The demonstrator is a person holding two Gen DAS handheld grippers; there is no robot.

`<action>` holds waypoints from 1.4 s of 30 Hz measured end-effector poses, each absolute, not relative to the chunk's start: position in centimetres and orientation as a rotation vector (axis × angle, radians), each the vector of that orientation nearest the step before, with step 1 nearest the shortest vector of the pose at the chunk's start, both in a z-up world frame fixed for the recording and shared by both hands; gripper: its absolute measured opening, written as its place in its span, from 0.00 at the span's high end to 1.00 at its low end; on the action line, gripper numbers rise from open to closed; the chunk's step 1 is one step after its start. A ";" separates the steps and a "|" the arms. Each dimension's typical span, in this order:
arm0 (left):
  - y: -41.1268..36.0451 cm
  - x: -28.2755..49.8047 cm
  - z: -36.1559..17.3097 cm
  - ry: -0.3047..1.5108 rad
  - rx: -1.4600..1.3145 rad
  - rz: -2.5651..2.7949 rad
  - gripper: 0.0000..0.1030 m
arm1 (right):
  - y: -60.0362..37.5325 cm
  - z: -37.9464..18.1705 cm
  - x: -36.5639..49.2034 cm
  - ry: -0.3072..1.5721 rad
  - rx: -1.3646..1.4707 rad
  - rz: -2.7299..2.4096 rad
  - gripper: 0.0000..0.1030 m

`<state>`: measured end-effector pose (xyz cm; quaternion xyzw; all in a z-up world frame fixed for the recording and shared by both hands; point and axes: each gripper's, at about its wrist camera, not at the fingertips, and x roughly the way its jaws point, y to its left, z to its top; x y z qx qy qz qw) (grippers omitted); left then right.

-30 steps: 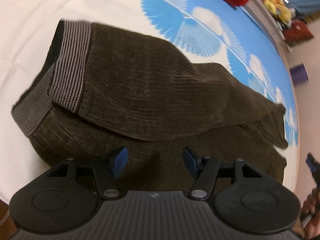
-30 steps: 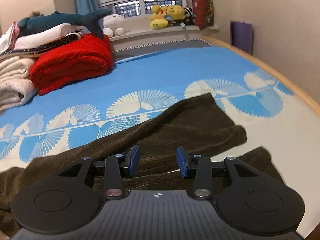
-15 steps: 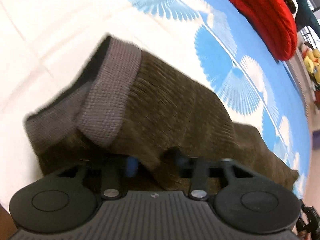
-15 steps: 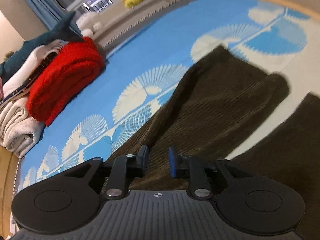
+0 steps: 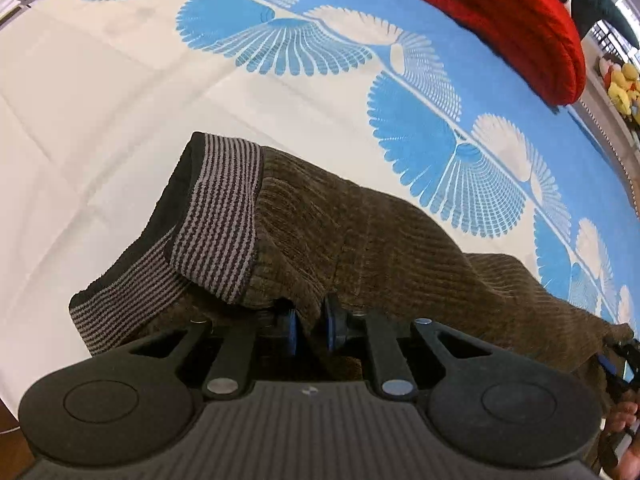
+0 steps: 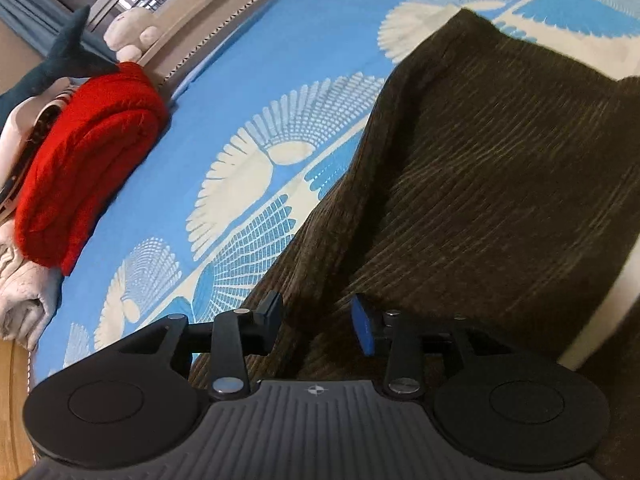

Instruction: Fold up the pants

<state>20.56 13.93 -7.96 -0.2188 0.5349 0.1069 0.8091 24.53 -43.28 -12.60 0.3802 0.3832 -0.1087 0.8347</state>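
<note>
Two hand-held grippers work on one pair of brown corduroy pants [image 5: 384, 240] spread on a bed. Nearest in the left wrist view, the left hand-held gripper [image 5: 310, 326] has just been closing and is now clamped on a raised fold of the brown cloth, which is pinched between its blue pads beside the striped grey waistband [image 5: 216, 220]. In the right wrist view, the right hand-held gripper [image 6: 318, 326] has just been opening; its pads stand apart with a ridge of the pant leg [image 6: 492, 168] between them, not pressed by either one. The pants lie across the bedsheet [image 5: 100, 92], white near the waistband and blue with white fan shapes further off. Beyond the cloth a folded red blanket [image 6: 84, 160] sits on the blue part of the sheet, next to pale folded laundry [image 6: 24, 300]. Furthest away, plush toys [image 6: 132, 36] line a windowsill.
</note>
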 end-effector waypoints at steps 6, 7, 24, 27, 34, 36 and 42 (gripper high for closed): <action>14.6 20.7 -8.0 1.150 -0.489 0.202 0.86 | -42.5 -11.0 24.9 0.772 0.719 -0.234 0.96; 14.6 20.7 -7.9 1.148 -0.487 0.197 0.86 | -42.5 -10.3 24.5 0.756 0.719 -0.234 0.97; 17.9 13.5 -1.8 0.943 -0.350 0.109 0.93 | -41.7 -2.2 4.3 0.867 0.613 -0.187 0.97; 18.3 13.6 -3.7 1.061 -0.267 0.144 0.93 | -41.8 -5.3 1.6 1.078 0.584 -0.133 0.98; 19.8 14.5 -6.3 1.181 -0.354 0.180 0.78 | -49.4 -5.9 -0.9 0.874 0.633 -0.230 0.96; 19.9 14.7 -6.4 1.180 -0.376 0.193 0.68 | -51.4 -6.3 -1.1 0.829 0.671 -0.274 0.89; 20.5 15.8 -7.2 1.186 -0.445 0.247 0.62 | -51.6 -7.5 3.1 0.805 0.635 -0.259 0.68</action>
